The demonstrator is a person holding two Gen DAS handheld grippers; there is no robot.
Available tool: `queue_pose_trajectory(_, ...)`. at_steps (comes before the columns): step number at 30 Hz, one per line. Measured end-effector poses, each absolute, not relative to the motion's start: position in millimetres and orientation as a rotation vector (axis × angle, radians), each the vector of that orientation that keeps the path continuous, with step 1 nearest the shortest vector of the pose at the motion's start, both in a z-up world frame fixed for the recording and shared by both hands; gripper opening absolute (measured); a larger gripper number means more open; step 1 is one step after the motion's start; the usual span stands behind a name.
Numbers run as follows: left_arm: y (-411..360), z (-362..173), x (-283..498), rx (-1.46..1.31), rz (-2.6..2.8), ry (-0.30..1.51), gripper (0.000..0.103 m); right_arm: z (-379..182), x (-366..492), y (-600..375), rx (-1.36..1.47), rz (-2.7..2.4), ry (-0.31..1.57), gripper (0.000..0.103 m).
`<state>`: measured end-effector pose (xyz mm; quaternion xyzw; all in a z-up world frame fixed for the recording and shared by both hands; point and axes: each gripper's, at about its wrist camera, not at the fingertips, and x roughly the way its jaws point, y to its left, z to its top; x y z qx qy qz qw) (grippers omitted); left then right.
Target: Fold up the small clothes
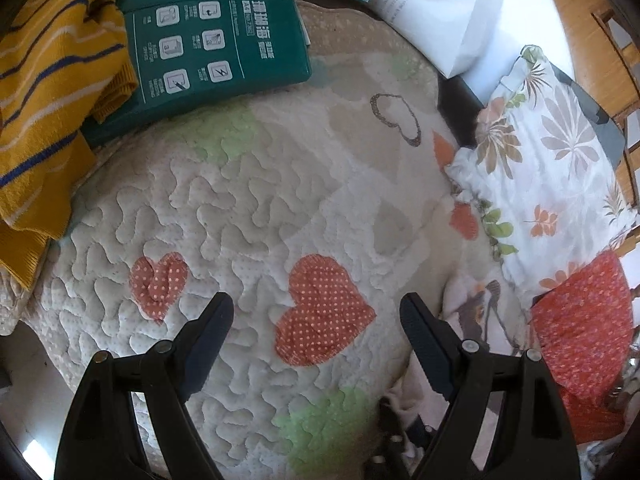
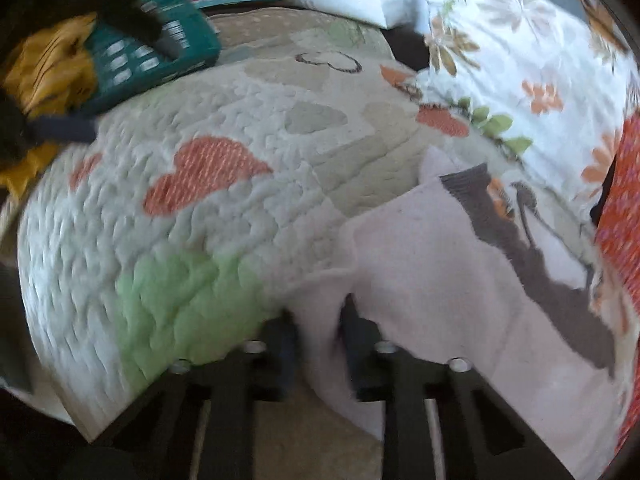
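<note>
A pale pink small garment [image 2: 432,264] with a brown print lies on the right part of a quilted mat with hearts [image 2: 200,240]. My right gripper [image 2: 318,320] is shut on the garment's near edge, and the cloth bunches between its fingers. In the left wrist view my left gripper [image 1: 316,304] stands open above the mat [image 1: 280,184], over an orange dotted heart, with nothing between its fingers. The pink garment [image 1: 476,304] shows just right of the left gripper's right finger. One of the left gripper's fingers [image 2: 64,128] shows blurred at the far left of the right wrist view.
A yellow striped garment [image 1: 48,92] lies heaped at the mat's far left, beside a green paper pack [image 1: 208,48]. A floral cloth [image 1: 552,168] and a red dotted cloth [image 1: 584,328] lie along the right side. A white bag [image 1: 452,8] stands at the back.
</note>
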<state>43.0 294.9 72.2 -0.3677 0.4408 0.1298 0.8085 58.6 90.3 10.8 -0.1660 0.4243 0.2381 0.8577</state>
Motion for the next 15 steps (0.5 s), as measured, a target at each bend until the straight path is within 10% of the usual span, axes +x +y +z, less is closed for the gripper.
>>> queue_pose_trajectory(15,120,76,72,-0.459,-0.014,1.048,0.084,119,33,-268,0.372,0.174,0.801,0.009)
